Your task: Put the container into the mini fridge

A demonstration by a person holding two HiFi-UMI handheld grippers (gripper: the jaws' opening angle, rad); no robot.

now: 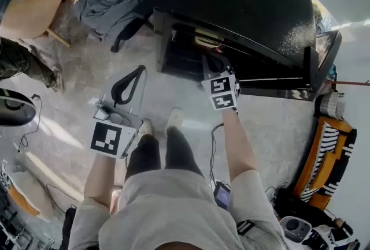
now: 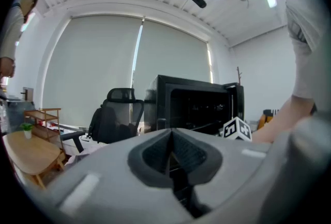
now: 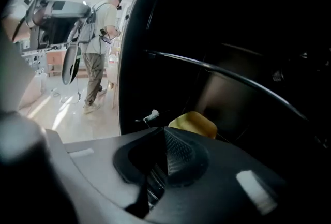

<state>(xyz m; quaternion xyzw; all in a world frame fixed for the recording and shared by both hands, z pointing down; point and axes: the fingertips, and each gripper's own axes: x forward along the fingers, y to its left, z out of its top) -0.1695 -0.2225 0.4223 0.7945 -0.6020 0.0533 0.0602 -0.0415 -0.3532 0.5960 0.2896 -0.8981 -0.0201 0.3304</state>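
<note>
Inside the mini fridge lies a rounded yellow container; left gripper's and right gripper's jaws meet.

The mini fridge stands on the floor ahead of the person, with its door open to the right. The container lies inside it, below a shelf rail and just beyond the right claw, which is at the opening. The left claw hangs over the floor, left of the fridge front. An office chair stands left of the fridge, and a table farther left.
</note>
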